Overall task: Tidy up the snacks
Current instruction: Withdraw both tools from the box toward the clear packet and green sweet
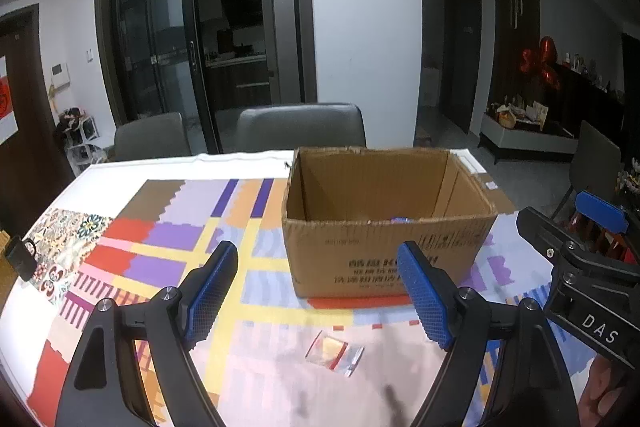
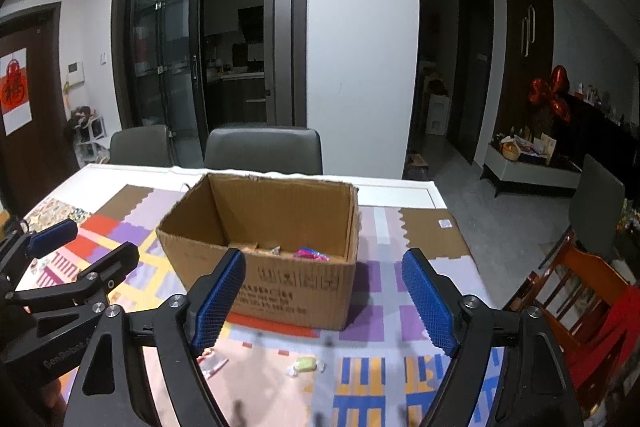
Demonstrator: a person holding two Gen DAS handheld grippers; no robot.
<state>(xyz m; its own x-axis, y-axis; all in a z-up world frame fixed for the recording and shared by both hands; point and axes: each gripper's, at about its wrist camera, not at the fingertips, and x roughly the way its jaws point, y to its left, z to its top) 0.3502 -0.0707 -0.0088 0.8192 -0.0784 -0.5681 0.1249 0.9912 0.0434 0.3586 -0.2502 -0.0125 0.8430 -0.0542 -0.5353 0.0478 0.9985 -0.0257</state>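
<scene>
Both claws stood wide w/ nothing between the pads: left gripper (image 1: 320, 291) over a clear-wrapped snack (image 1: 335, 353) on the patterned cloth (image 1: 168, 239), right gripper (image 2: 324, 301) above a green candy (image 2: 305, 364). Cardboard box (image 2: 280, 283) sat just behind, pink packet (image 2: 311, 254) inside

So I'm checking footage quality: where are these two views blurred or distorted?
Left wrist: the wrapped snack on the tablecloth is smeared, door frames bow from fisheye. Right wrist: the green candy is soft; the cardboard box stays fairly sharp.
</scene>
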